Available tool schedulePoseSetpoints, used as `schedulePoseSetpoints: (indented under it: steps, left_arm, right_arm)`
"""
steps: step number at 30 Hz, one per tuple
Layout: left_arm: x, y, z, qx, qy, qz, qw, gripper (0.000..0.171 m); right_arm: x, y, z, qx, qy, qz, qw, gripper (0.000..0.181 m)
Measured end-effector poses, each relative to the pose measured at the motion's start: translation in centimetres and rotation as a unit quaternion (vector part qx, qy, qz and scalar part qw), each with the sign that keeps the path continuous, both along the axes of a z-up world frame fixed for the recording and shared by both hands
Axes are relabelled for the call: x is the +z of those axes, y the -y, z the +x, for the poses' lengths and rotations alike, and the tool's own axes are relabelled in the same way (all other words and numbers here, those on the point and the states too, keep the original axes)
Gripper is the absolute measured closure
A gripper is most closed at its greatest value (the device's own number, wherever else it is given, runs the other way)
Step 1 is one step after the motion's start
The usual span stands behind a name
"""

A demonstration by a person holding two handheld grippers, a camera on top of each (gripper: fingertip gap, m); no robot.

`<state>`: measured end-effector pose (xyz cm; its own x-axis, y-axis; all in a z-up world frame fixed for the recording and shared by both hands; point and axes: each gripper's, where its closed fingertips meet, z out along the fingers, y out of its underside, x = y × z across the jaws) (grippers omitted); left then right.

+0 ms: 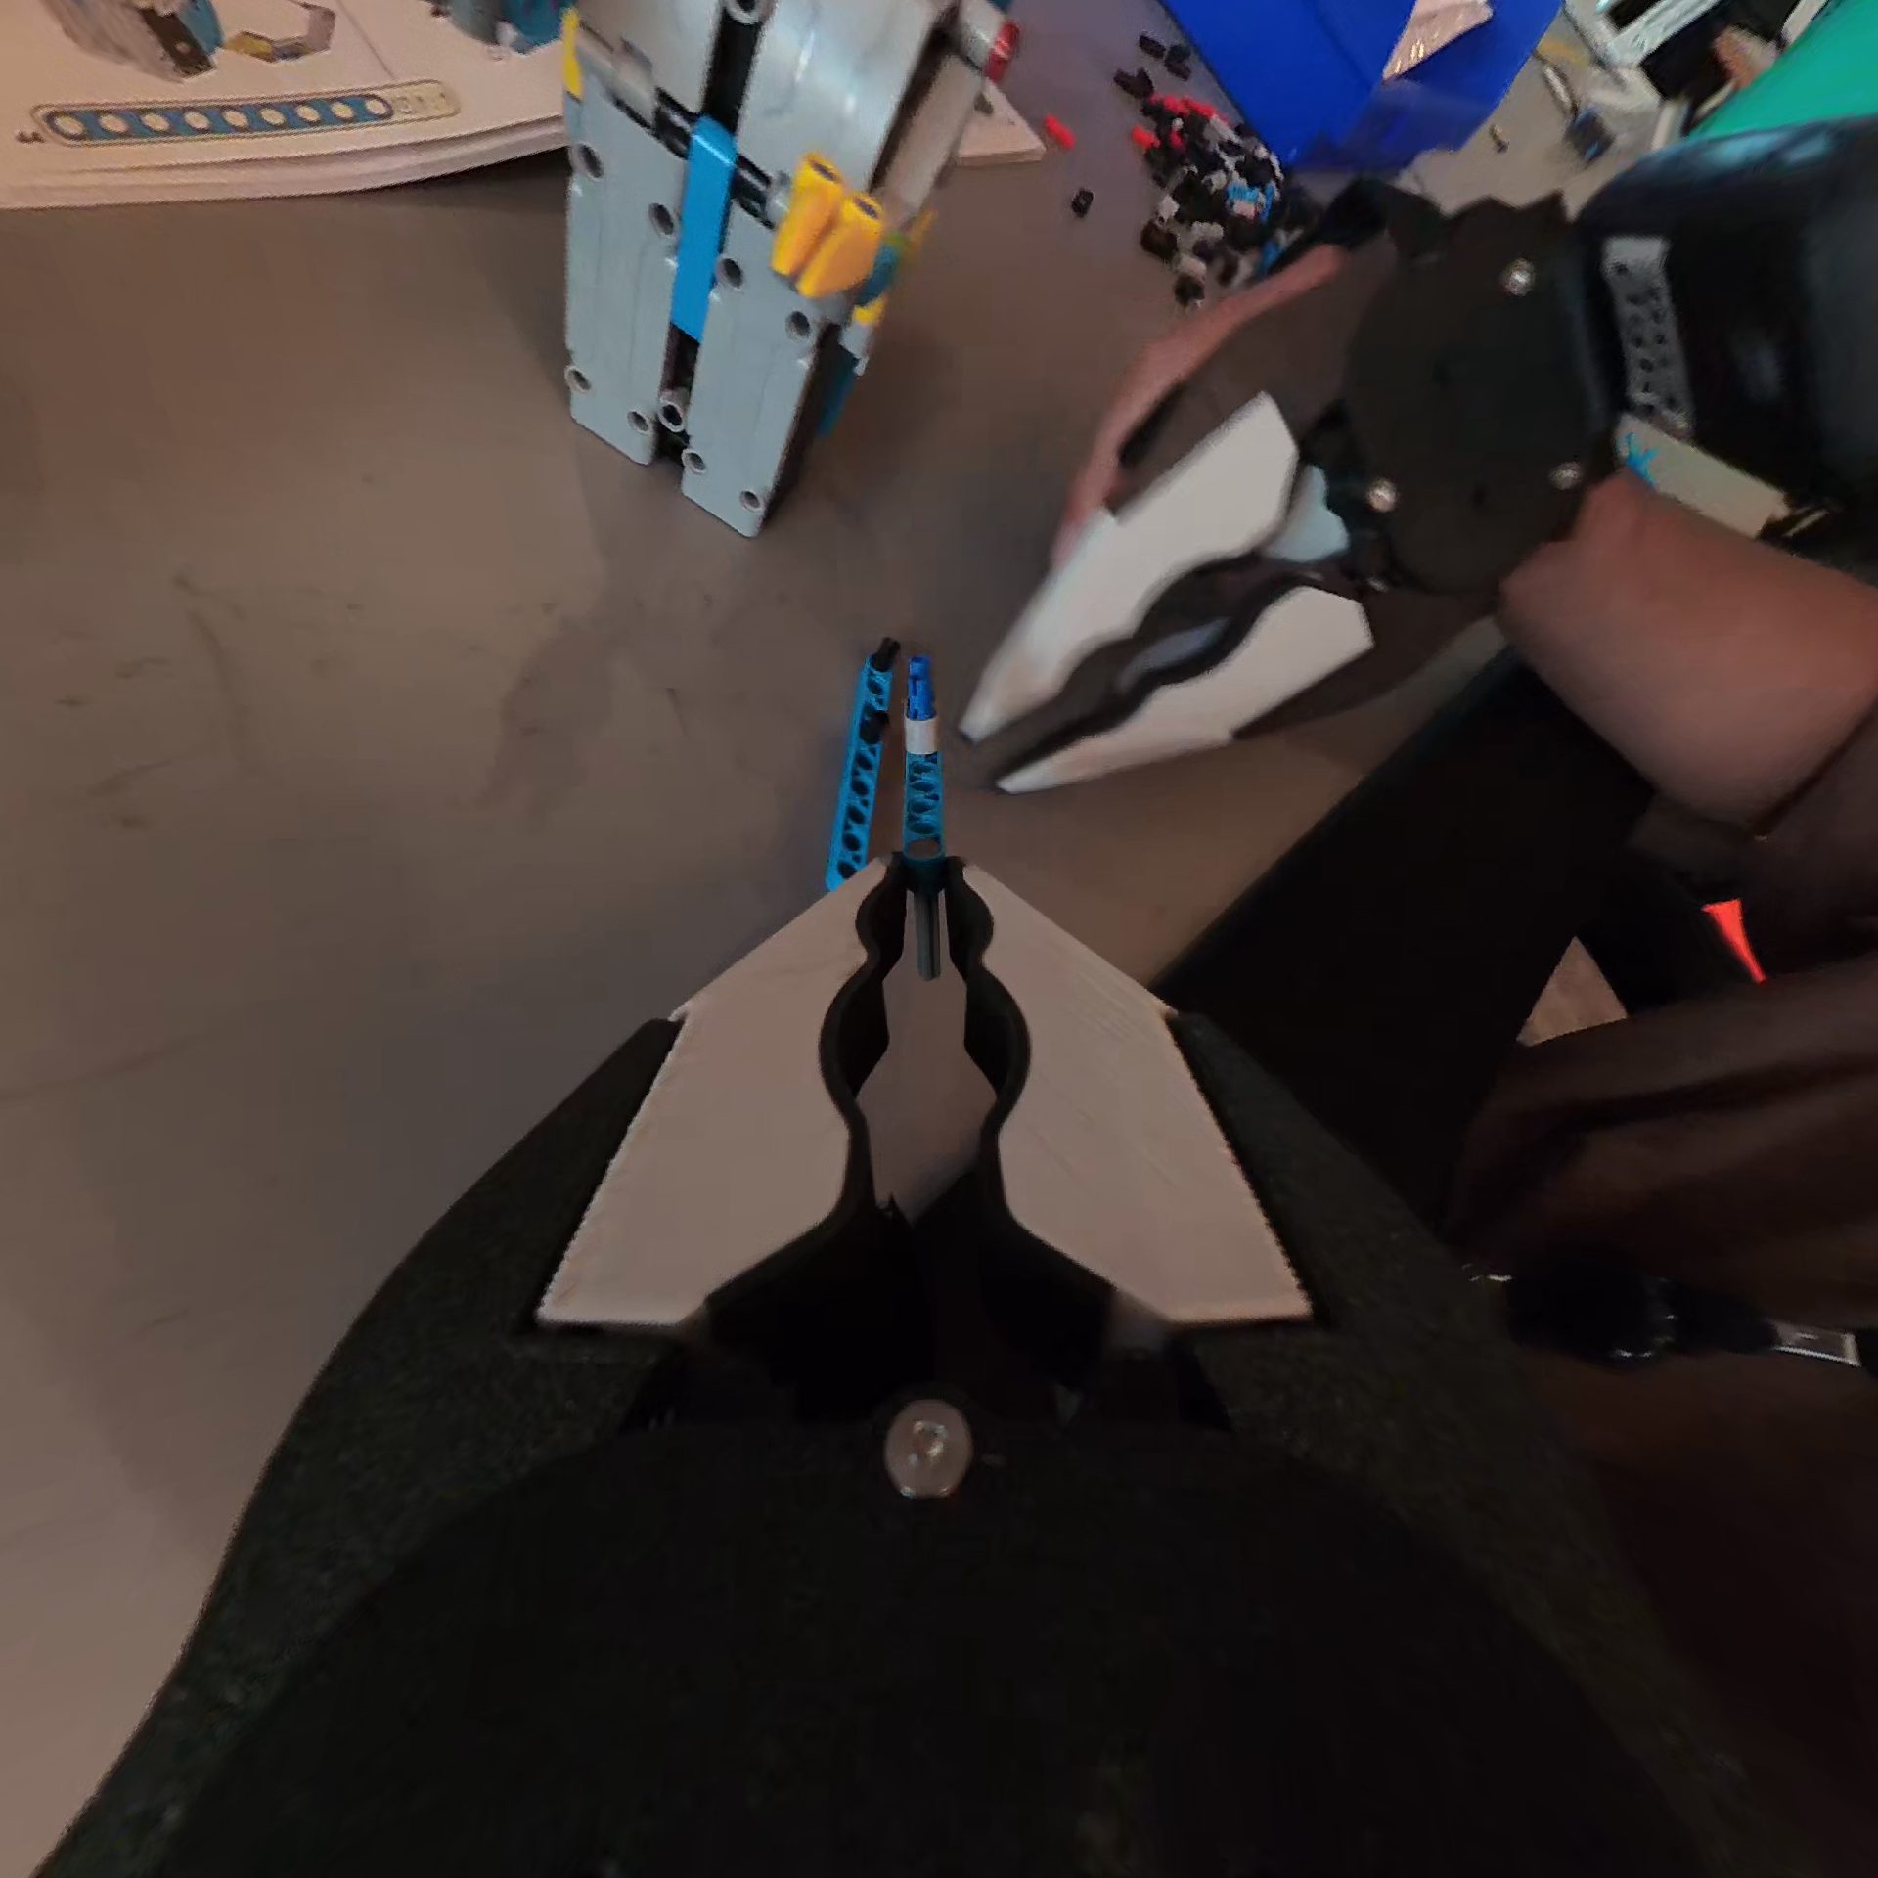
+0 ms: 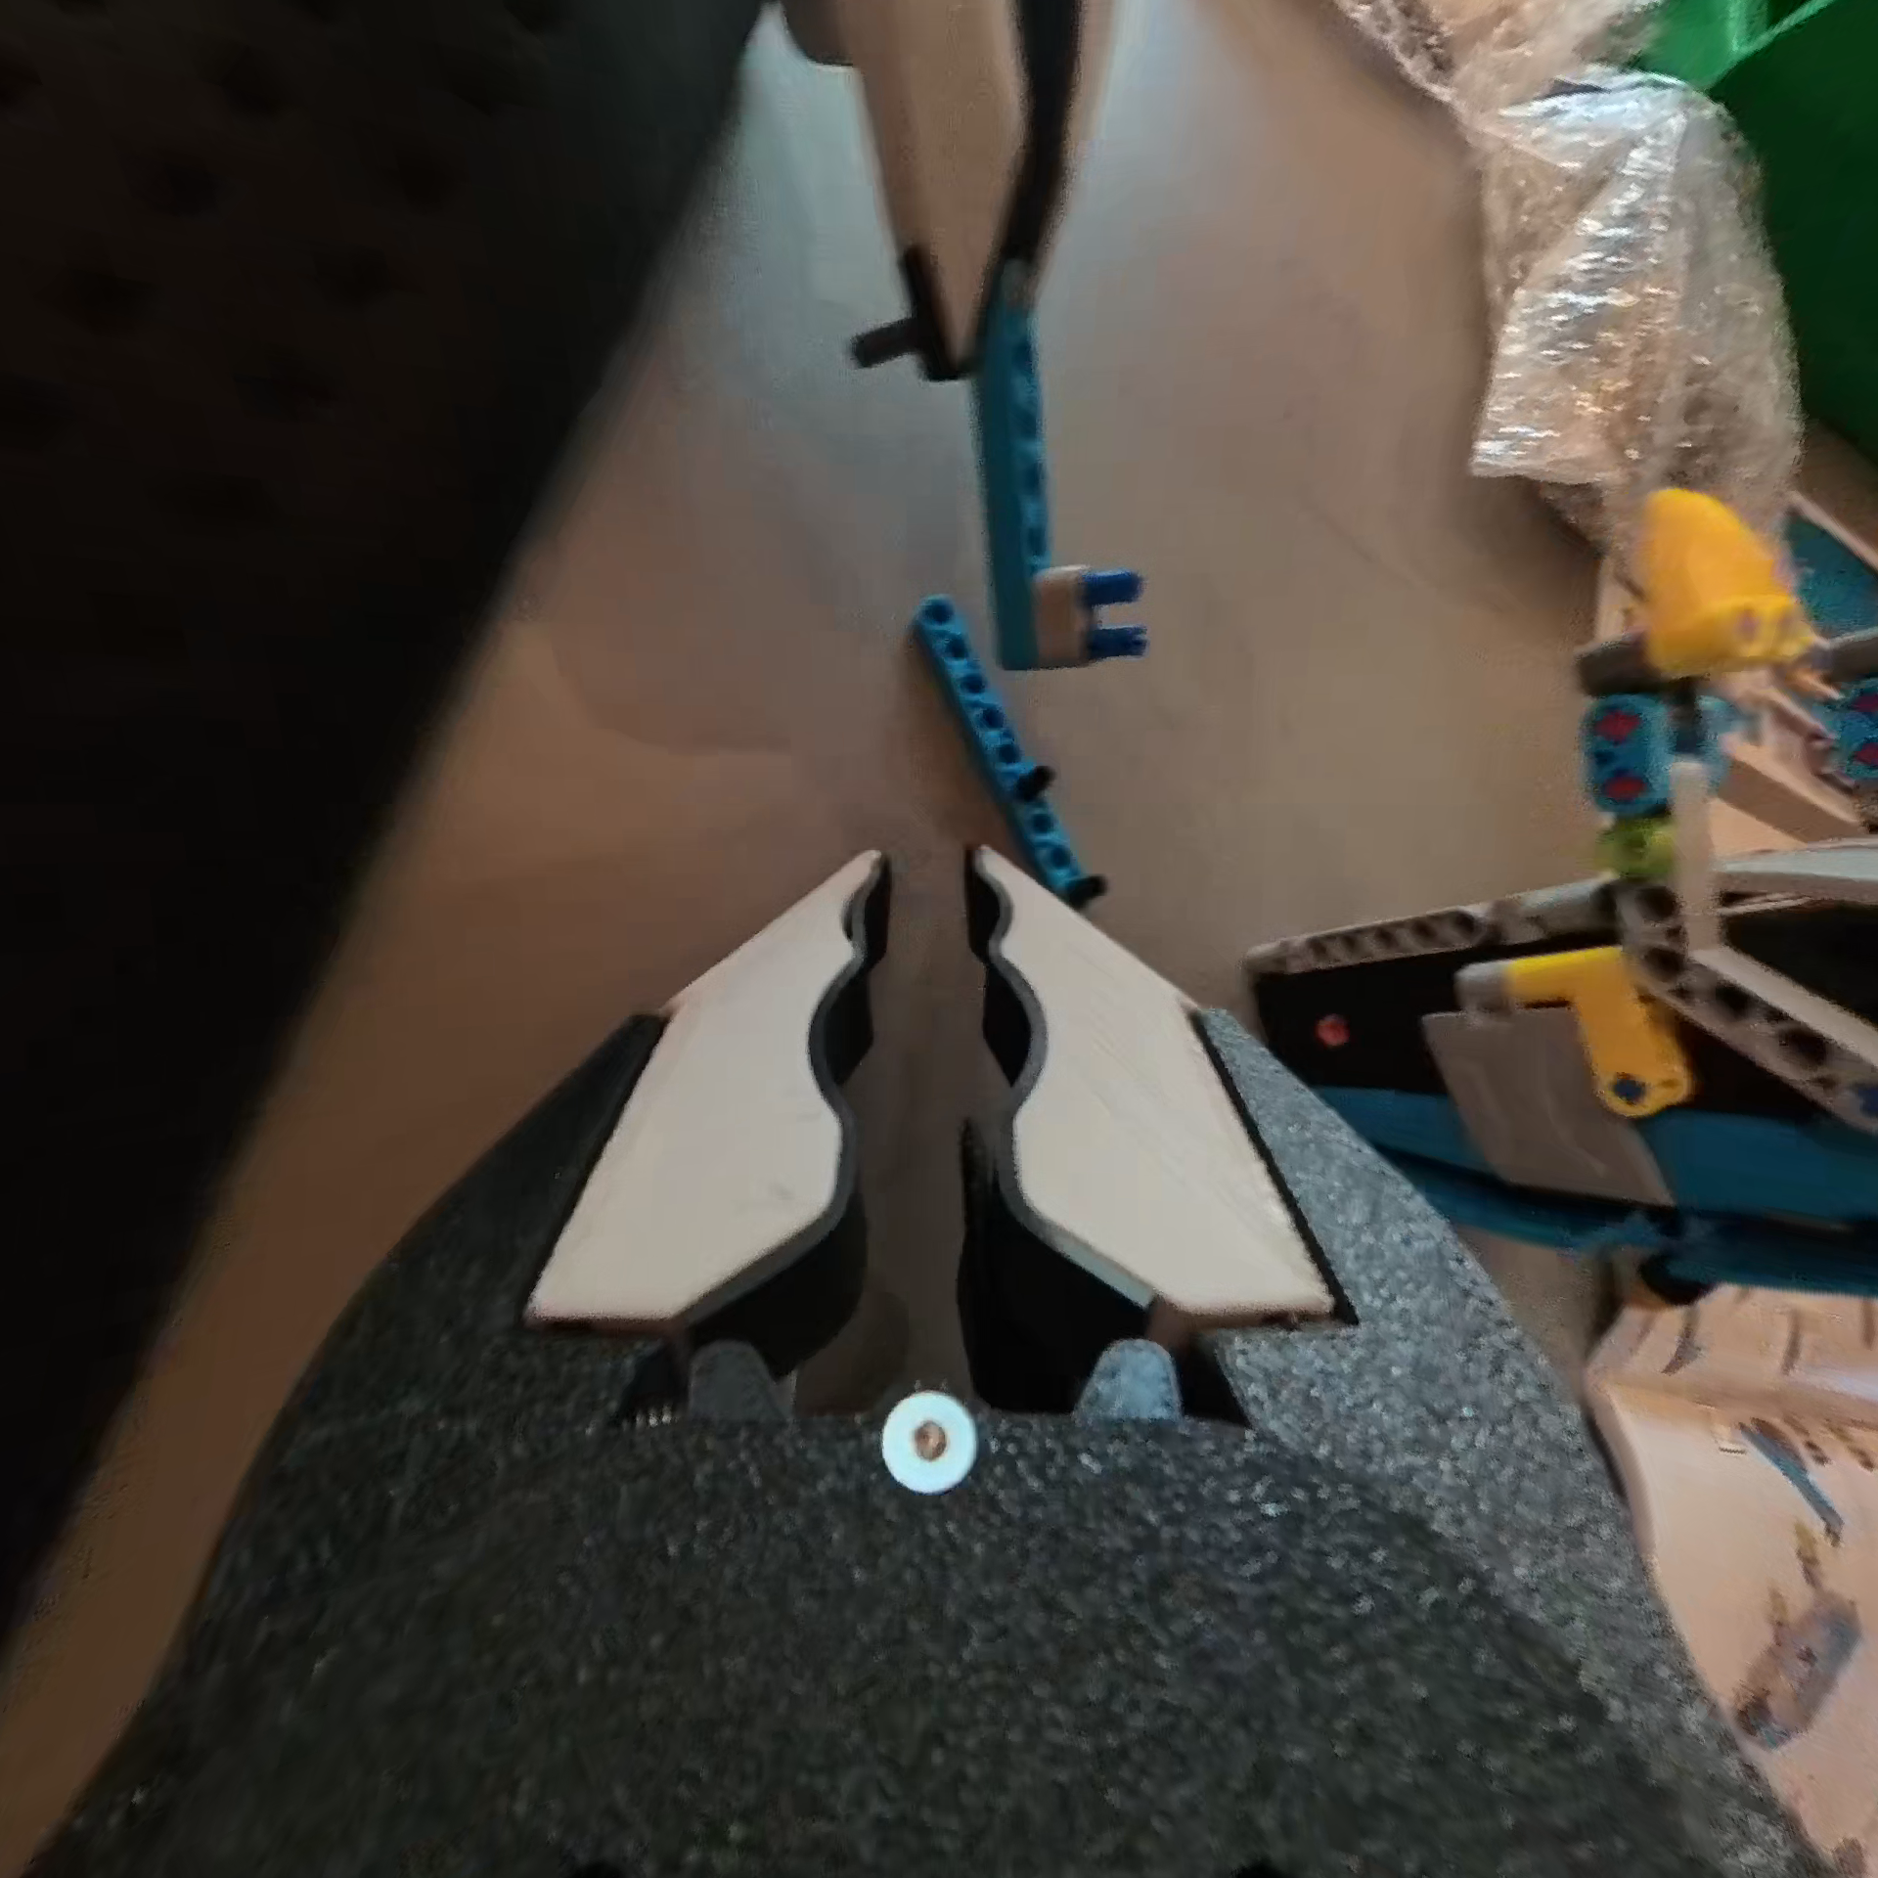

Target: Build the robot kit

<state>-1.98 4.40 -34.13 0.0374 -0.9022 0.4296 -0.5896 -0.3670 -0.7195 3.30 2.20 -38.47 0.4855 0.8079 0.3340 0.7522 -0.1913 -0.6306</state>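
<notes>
Far to the left of my jaws, an open instruction booklet [image 1: 254,112] lies on the grey surface [image 1: 305,711]. Ahead and a little left stands a grey brick-built model [image 1: 691,335] with a blue strip and yellow cylinders.

My left gripper [image 1: 923,894] has its jaws pinched nearly shut on the near end of a blue holed beam [image 1: 923,793], where a dark axle runs back between them. The beam is lifted clear of the surface, with a grey piece and blue pins at its far tip. Just left of it, a second blue beam [image 1: 862,772] lies flat and untouched.

To the right, my right gripper [image 2: 927,874] is low over the surface. Its jaws are parted by a narrow gap with nothing between them, and their tips are near the loose beam's closer end.

Farther ahead and right is a scatter of small black, red and blue parts [image 1: 1209,193] loose on the surface, not in any container. Behind them sits a blue bin [image 1: 1352,71]; what it holds I cannot make out.

Seen from my right jaws, crumpled clear plastic wrap [image 2: 1626,285] lies far ahead to the right, beside a green container [image 2: 1809,152] whose contents are hidden.
</notes>
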Motion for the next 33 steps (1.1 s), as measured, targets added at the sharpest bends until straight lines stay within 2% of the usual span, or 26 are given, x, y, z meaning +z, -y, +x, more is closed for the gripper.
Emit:
schedulePoseSetpoints:
  steps: [2, 6, 7, 9, 11, 14, 16, 18, 20, 22, 23, 25, 27, 28, 30, 32, 33]
  left_arm:
    - [0.1, 0.4, 0.0, -0.004, -0.002, 0.008, 1.000, 0.165]
    - [-0.1, 1.0, 0.2, -0.016, -0.004, 0.000, 1.000, 0.165]
    - [-0.2, 1.1, 0.2, -0.019, -0.005, -0.006, 1.000, 0.165]
    - [-0.2, 1.7, 0.2, -0.036, -0.002, -0.022, 0.999, 0.165]
    - [-0.1, 2.2, 0.0, -0.054, -0.001, -0.036, 0.998, 0.165]
    - [0.3, 2.1, -0.2, -0.059, 0.005, -0.038, 0.998, 0.165]
    - [0.8, 2.1, -0.1, -0.060, 0.015, -0.049, 0.997, 0.165]
    - [1.3, 2.2, -0.1, -0.062, 0.026, -0.067, 0.995, 0.165]
    - [1.8, 2.4, 0.1, -0.066, 0.042, -0.097, 0.992, 0.166]
    - [1.9, 2.5, 0.1, -0.068, 0.048, -0.115, 0.990, 0.165]
    - [1.8, 2.5, 0.1, -0.067, 0.047, -0.117, 0.990, 0.165]
    - [1.5, 2.4, 0.1, -0.064, 0.041, -0.115, 0.990, 0.165]
    - [1.3, 2.4, 0.1, -0.064, 0.038, -0.115, 0.991, 0.165]
    - [1.2, 2.4, 0.1, -0.064, 0.037, -0.116, 0.991, 0.165]
    - [0.9, 2.4, 0.1, -0.063, 0.030, -0.113, 0.991, 0.166]
    - [0.6, 2.4, 0.1, -0.062, 0.023, -0.106, 0.992, 0.165]
    - [0.5, 2.5, 0.2, -0.064, 0.022, -0.105, 0.992, 0.165]
  right_arm:
    - [-0.3, 1.7, -0.1, 0.009, 0.004, -0.008, 1.000, 0.171]
    - [1.9, 0.2, 0.8, -0.040, -0.027, 0.047, 0.998, 0.175]
    - [2.3, -0.5, 0.8, -0.049, -0.046, 0.040, 0.997, 0.171]
    - [1.7, -1.2, 0.7, -0.052, -0.076, -0.011, 0.996, 0.145]
    - [1.1, -2.0, 1.0, -0.056, -0.091, -0.042, 0.993, 0.137]
    - [-0.4, -2.8, 1.4, -0.053, -0.088, -0.077, 0.992, 0.147]
    - [-0.4, -2.6, 0.9, -0.043, -0.099, -0.085, 0.990, 0.161]
    - [-0.4, -2.4, 0.9, -0.035, -0.071, -0.067, 0.995, 0.173]
    - [0.4, -2.9, 1.9, -0.046, -0.018, 0.004, 0.999, 0.173]
    - [2.6, -3.4, 2.8, -0.062, 0.011, 0.099, 0.993, 0.174]
    - [2.8, -3.1, 3.3, -0.062, 0.045, 0.122, 0.990, 0.173]
    - [1.6, -2.0, 4.4, -0.048, 0.141, 0.157, 0.976, 0.173]
    - [0.4, -0.9, 4.6, -0.022, 0.198, 0.193, 0.961, 0.173]
    - [0.0, -0.3, 4.4, -0.015, 0.197, 0.196, 0.960, 0.173]
    - [0.0, 0.0, 4.5, -0.043, 0.174, 0.190, 0.965, 0.173]
    - [0.0, 0.7, 4.0, -0.060, 0.117, 0.131, 0.983, 0.169]
    - [0.2, 1.4, 3.3, -0.057, 0.068, 0.085, 0.992, 0.160]
